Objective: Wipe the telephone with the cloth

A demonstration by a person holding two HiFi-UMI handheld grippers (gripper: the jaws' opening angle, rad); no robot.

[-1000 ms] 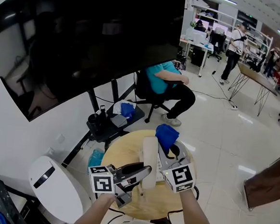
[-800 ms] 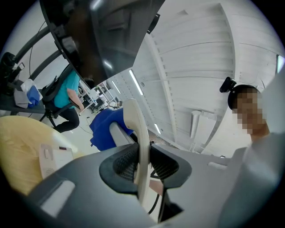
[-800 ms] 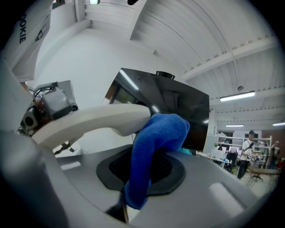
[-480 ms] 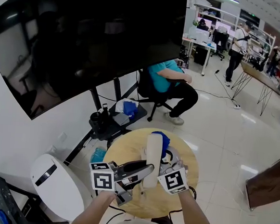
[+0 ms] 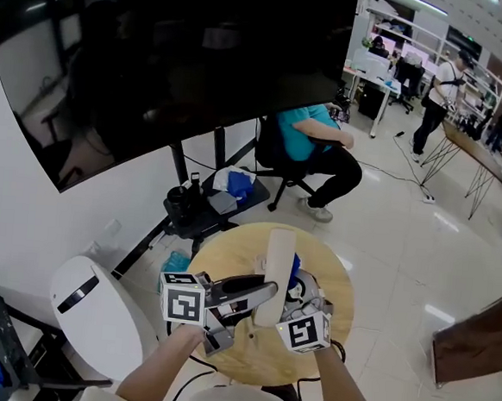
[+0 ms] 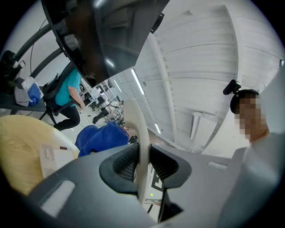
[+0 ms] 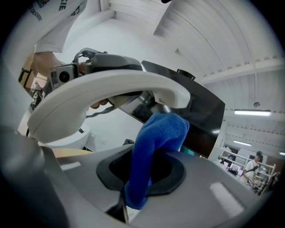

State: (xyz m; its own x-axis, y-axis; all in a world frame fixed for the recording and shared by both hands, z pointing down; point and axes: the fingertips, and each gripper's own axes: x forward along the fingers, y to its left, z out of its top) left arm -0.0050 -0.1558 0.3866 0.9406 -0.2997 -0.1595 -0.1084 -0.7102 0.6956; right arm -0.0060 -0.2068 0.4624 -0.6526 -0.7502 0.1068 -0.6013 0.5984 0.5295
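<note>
Above the round wooden table, my left gripper is shut on the white telephone handset and holds it up by its lower part. In the left gripper view the handset stands edge-on between the pads. My right gripper is shut on the blue cloth, which presses on the handset's right side and is mostly hidden behind it. The right gripper view has the cloth rising from the jaws to touch the underside of the arched handset. The telephone base lies on the table.
A large black screen on a stand leans over the table's far side. A person in a teal shirt sits on a chair beyond it. A white rounded unit stands left of the table. More people and desks fill the far right.
My right gripper has drawn the blue cloth along the handset toward me, from its far end down to its middle. The left gripper keeps the handset still.
</note>
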